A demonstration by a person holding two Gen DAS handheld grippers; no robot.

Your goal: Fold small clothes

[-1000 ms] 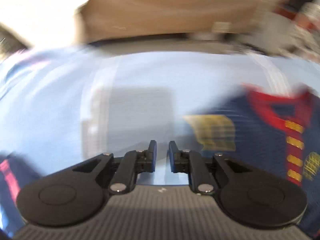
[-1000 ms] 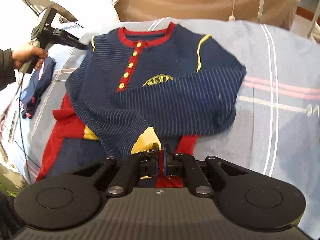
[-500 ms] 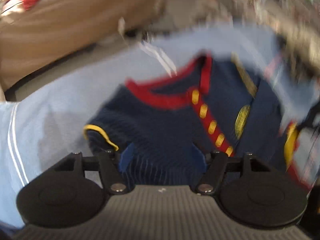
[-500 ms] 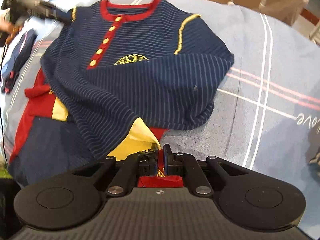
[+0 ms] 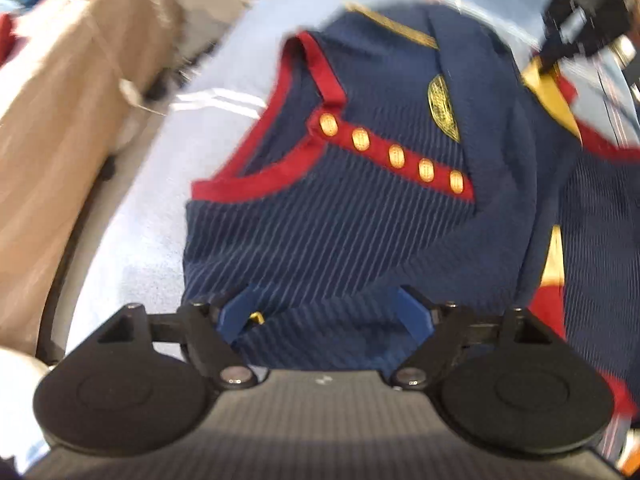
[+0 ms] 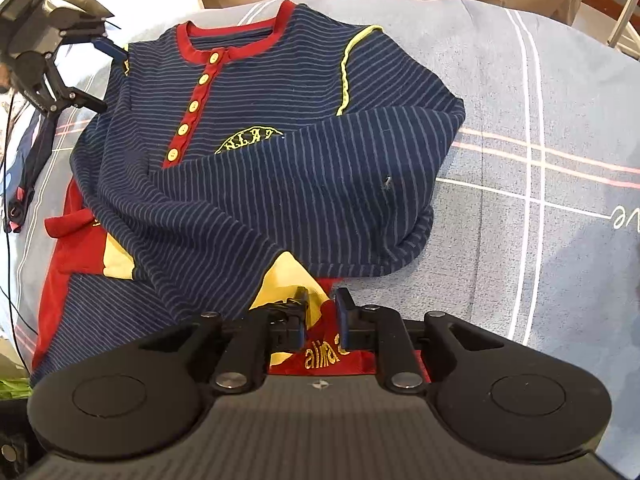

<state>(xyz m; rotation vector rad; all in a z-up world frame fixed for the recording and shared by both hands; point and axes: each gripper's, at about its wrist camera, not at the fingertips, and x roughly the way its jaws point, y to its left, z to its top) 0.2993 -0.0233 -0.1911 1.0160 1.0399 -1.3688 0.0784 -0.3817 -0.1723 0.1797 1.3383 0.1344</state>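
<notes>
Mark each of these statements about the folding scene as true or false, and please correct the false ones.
1. The navy striped shirt has a red collar and a red button strip. True.
2. The button strip carries two buttons. False: five yellow buttons show on it.
3. The left gripper is clamped shut on the collar. False: its jaws stand wide apart over the shirt's shoulder edge and have just been opening.
4. The right gripper has red cloth with yellow lettering between its pads. True, though the jaws have just been opening and no longer press on it.
5. The shirt lies on a light blue checked sheet. True.
6. The shirt lies spread flat with both sleeves stretched out. False: one sleeve is folded across the front.
</notes>
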